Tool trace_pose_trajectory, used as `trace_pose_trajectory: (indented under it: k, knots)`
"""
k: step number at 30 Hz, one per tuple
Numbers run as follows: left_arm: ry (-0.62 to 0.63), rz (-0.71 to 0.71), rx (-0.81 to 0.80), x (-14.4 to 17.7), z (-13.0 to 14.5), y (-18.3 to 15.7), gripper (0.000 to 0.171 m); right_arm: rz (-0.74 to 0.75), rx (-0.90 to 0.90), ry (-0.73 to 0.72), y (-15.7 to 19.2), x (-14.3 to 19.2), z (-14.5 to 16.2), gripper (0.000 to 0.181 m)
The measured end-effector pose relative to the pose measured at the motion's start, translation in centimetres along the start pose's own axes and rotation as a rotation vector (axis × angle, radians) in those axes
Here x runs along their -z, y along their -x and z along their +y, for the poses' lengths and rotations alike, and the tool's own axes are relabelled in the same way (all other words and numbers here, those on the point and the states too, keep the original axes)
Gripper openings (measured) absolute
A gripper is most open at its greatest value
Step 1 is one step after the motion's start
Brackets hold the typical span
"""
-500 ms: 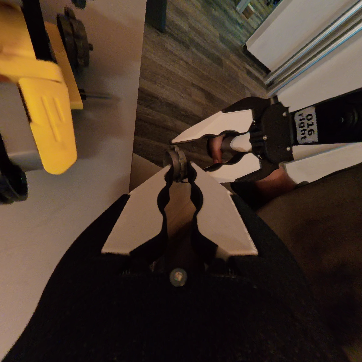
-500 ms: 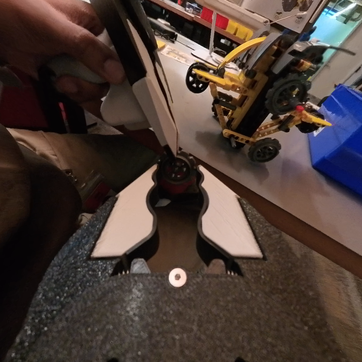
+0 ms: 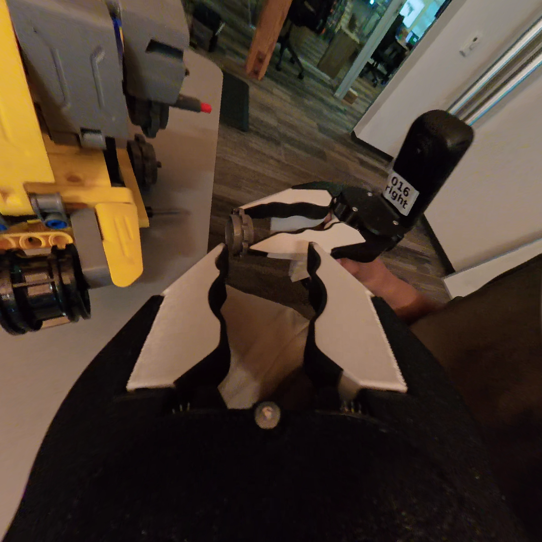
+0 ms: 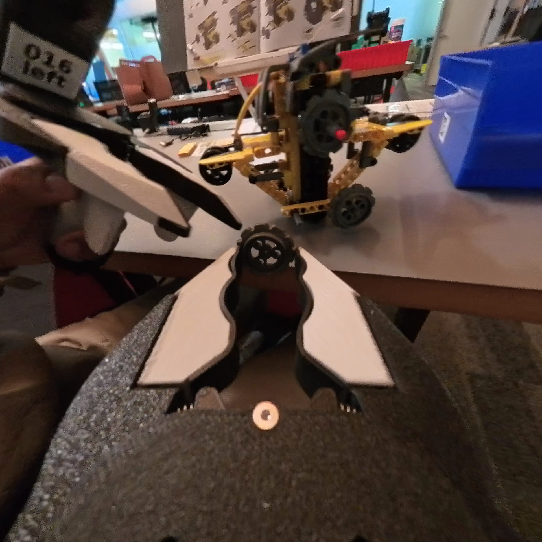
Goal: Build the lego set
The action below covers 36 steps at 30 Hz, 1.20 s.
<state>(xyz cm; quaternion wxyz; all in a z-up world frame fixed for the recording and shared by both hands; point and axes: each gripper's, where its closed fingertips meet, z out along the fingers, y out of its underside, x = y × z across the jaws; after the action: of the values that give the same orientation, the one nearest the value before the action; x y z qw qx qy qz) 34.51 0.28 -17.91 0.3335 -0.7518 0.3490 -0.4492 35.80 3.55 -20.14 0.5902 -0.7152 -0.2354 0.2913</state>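
My right gripper (image 4: 265,253) is shut on a small black toy wheel (image 4: 265,252) with a knobbly tyre, held in front of the table edge. In the left wrist view the right gripper (image 3: 246,231) comes in from the right with the wheel (image 3: 239,231) at its tips. My left gripper (image 3: 267,255) is open and empty, its tips just below that wheel. It also shows in the right wrist view (image 4: 208,227), up and left of the wheel, a little apart from it. A yellow, grey and black toy vehicle (image 4: 308,164) stands on the grey table (image 4: 410,234), close on the left in the left wrist view (image 3: 58,146).
A blue bin (image 4: 492,117) stands on the table at the right. Instruction sheets (image 4: 264,26) and a red bin (image 4: 372,55) are behind the vehicle. The table corner (image 3: 205,88) and wood-pattern floor (image 3: 278,146) lie ahead of the left gripper. A hand (image 4: 32,211) holds the left gripper.
My left gripper was shut on the wheel; it has opened and drawn back. The right gripper now holds the wheel alone. Both grippers have risen toward table height.
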Motion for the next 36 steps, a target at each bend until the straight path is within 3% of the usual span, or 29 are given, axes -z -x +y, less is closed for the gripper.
trace_pose_trajectory:
  k: [5,13,30,36]
  knots:
    - [-0.042,-0.089,-0.115,-0.2,-0.3,0.7,0.076,0.008,-0.086,-0.051,-1.5,0.1,-0.8,0.036]
    - [0.026,-0.222,-0.209,-1.7,0.7,2.1,0.104,-0.021,0.013,0.013,-2.4,-2.3,-1.0,0.035]
    - [0.07,-0.396,-0.255,-3.4,1.4,4.3,0.111,-0.107,0.022,0.019,-2.7,-3.4,-0.5,0.035]
    - [0.019,-0.426,-0.226,-4.0,0.9,4.6,0.114,-0.143,0.019,0.021,-2.5,-3.6,-0.3,0.035]
